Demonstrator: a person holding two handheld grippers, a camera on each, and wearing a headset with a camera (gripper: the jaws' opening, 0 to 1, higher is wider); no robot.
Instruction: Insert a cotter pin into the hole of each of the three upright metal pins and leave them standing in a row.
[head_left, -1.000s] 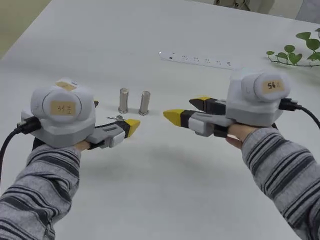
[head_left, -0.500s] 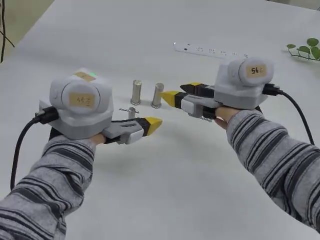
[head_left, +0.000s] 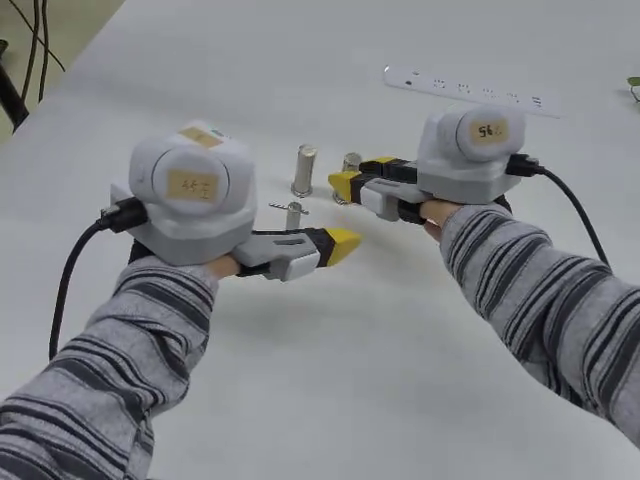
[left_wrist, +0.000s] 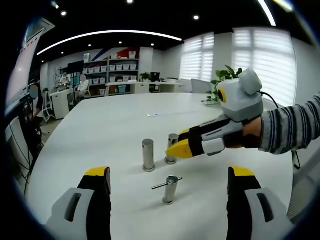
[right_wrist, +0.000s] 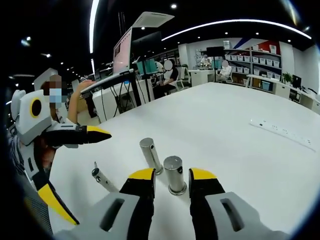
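Since a second ago the right gripper (head_left: 360, 172) has closed in on the pins from their 3 o'clock side, and it now reaches the right-hand pin (head_left: 351, 160). In the right gripper view I see its fingers (right_wrist: 142, 176) a little apart, with that pin standing upright in the gap. I cannot tell whether they touch it.

At 9 o'clock of it, just beside, stands the middle pin (head_left: 304, 170), bare and upright. The near pin (head_left: 294, 214) stands on the white bench (head_left: 400, 350) at 6 o'clock of the middle one, with a cotter pin (head_left: 281, 207) through its head, poking out toward 9 o'clock.

I hold the left gripper (left_wrist: 168, 172) near that pin, fingers spread wide and pinching nothing. A power strip (head_left: 465, 88) lies at 1 o'clock, well apart.
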